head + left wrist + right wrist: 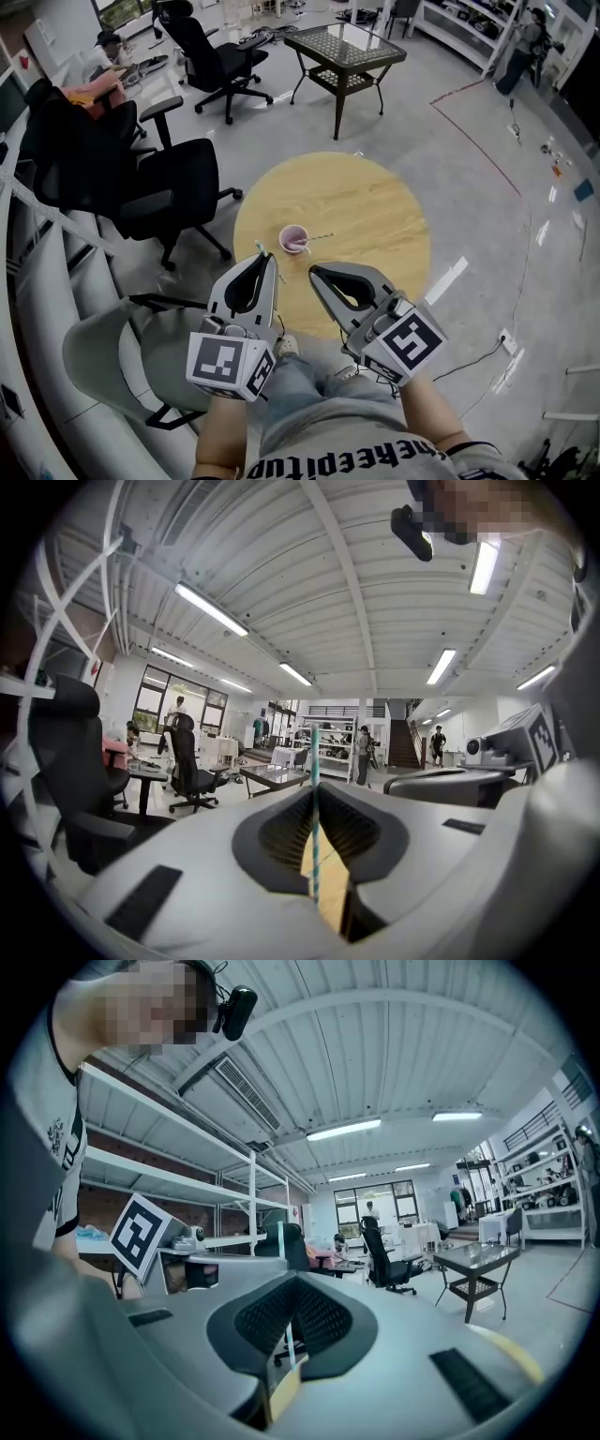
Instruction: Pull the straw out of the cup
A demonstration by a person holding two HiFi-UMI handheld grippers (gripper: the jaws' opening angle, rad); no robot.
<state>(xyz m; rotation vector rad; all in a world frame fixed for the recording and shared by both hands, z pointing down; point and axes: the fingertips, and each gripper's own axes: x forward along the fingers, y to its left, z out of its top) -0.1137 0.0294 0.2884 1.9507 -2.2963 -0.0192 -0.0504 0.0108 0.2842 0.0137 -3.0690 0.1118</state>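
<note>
1. Your right gripper (295, 1283) has its jaws closed together, with nothing between them.
2. A strip of the wooden table (514, 1356) shows past the gripper's right side.
3. At your left, a marker cube (141, 1234) sits below the white shelving (225, 1171).
4. Ahead stands a black office chair (382, 1251), with a glass-topped table (476, 1258) to its right.

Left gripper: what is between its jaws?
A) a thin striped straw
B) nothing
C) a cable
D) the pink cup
A: the left gripper view shows the left gripper shut on the thin striped straw, while the pink cup stands apart on the round table.
</note>
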